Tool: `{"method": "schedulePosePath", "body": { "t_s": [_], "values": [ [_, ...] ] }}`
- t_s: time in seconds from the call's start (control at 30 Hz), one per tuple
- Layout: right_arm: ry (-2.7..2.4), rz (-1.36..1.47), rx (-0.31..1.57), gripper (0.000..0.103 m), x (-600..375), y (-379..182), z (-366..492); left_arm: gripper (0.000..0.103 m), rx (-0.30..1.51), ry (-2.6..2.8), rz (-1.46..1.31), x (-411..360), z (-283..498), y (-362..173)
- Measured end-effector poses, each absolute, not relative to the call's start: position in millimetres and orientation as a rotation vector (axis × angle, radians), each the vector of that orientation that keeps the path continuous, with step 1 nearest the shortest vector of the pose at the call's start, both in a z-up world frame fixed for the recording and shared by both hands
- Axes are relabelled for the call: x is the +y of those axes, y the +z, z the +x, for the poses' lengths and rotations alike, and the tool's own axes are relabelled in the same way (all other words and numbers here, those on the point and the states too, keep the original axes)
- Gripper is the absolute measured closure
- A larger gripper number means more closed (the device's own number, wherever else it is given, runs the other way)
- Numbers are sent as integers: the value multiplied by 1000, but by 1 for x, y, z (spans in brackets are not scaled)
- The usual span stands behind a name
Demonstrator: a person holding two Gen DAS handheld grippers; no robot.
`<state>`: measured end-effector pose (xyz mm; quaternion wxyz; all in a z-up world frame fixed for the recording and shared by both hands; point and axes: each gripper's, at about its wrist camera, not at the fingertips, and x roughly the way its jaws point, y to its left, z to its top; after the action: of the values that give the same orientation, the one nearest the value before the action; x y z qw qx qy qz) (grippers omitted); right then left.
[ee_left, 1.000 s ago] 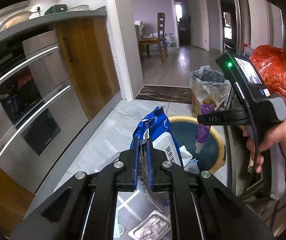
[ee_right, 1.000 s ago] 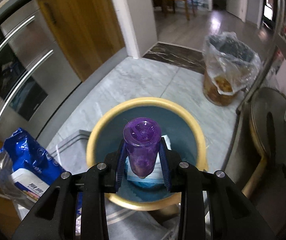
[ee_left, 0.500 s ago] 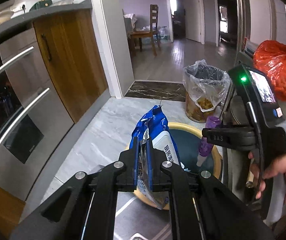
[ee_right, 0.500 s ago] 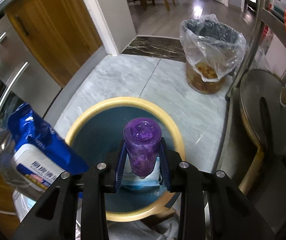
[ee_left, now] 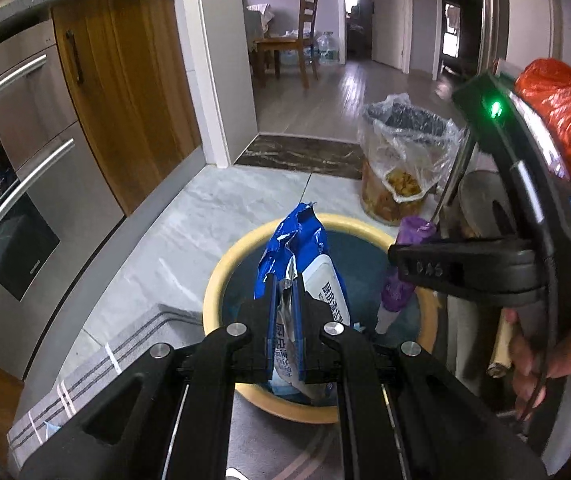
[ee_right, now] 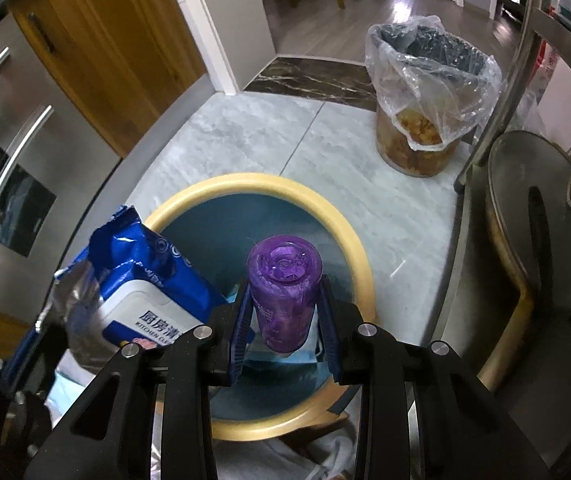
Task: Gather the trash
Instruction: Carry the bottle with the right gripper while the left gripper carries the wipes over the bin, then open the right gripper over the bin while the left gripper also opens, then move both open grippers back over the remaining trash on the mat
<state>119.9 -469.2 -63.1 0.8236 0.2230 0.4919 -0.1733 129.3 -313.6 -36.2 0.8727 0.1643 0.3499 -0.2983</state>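
Purple bottle (ee_right: 283, 292) clamped in the right gripper (ee_right: 285, 322) and blue wipes pack (ee_left: 299, 276) pinched by the left gripper (ee_left: 285, 330) hang over the yellow-rimmed bin (ee_right: 349, 240); released off-centre, either might catch that rim and spill.

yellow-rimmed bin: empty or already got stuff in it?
Not empty. In the right wrist view the yellow-rimmed bin already holds pale blue-and-white trash at the bottom, below the purple bottle in the right gripper.

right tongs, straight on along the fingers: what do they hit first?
Probably the trash inside the yellow-rimmed bin: the right tongs, shut on the purple bottle, point down into its opening. Depth is unclear.
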Motion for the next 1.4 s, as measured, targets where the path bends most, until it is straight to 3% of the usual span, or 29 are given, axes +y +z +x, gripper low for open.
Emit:
{"method": "schedulePosePath", "body": {
  "t_s": [0.67, 0.77, 0.87, 0.93, 1.13, 1.3, 1.4],
  "values": [
    [-319, 445, 1071, 69, -456, -69, 129, 92, 775, -576, 336, -295, 140, -49],
    [-320, 445, 1052, 60, -456, -65, 129, 89, 774, -577, 335, -293, 137, -48],
    [-334, 451, 1037, 55, -455, -60, 128, 81, 774, -570, 326, -287, 134, -47],
    [-341, 454, 1033, 43, -453, -58, 127, 74, 771, -564, 315, -282, 132, -45],
    [-374, 464, 1004, 21, -441, -43, 125, 44, 746, -517, 290, -257, 125, -34],
    [-381, 461, 984, 13, -420, -27, 124, 19, 730, -491, 254, -231, 115, -18],
    [-374, 428, 960, 12, -405, -20, 121, 14, 710, -508, 246, -214, 103, -6]
  ]
}}
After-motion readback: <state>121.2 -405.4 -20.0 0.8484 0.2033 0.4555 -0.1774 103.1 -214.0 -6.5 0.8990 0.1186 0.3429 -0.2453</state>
